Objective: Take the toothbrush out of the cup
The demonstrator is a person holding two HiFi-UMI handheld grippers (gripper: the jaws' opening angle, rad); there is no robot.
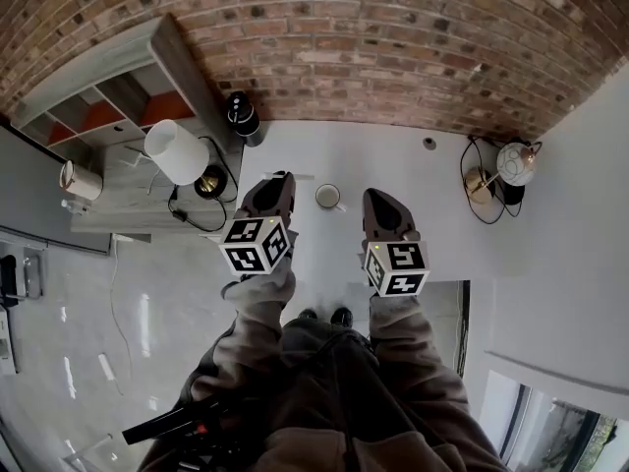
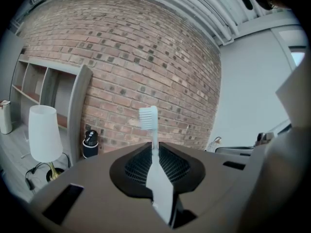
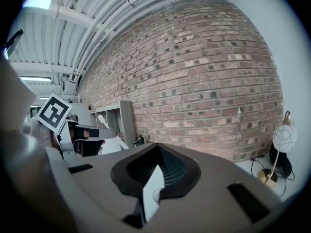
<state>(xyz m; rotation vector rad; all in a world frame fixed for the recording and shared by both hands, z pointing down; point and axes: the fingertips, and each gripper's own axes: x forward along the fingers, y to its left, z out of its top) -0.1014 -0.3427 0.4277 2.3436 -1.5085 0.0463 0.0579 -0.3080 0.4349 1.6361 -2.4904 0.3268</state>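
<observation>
The toothbrush (image 2: pixel 148 118) is white, with its bristle head sticking out past the tips of my left gripper (image 2: pixel 154 148), whose jaws are shut on its handle. In the head view the left gripper (image 1: pixel 280 180) hangs above the white table (image 1: pixel 413 180), just left of the white cup (image 1: pixel 328 197). The cup stands alone on the table, and the brush is clear of it. My right gripper (image 1: pixel 376 197) hovers just right of the cup. Its jaws (image 3: pixel 158 149) meet with nothing between them. The right gripper view also catches the toothbrush (image 3: pixel 102 121) poking out of the left gripper (image 3: pixel 104 137).
A brick wall runs behind the table. Left of the table are a grey shelf unit (image 1: pixel 108 96), a lamp with a white shade (image 1: pixel 177 150) and a black bottle (image 1: pixel 242 116). A globe lamp (image 1: pixel 516 162) with cables sits at the table's right end.
</observation>
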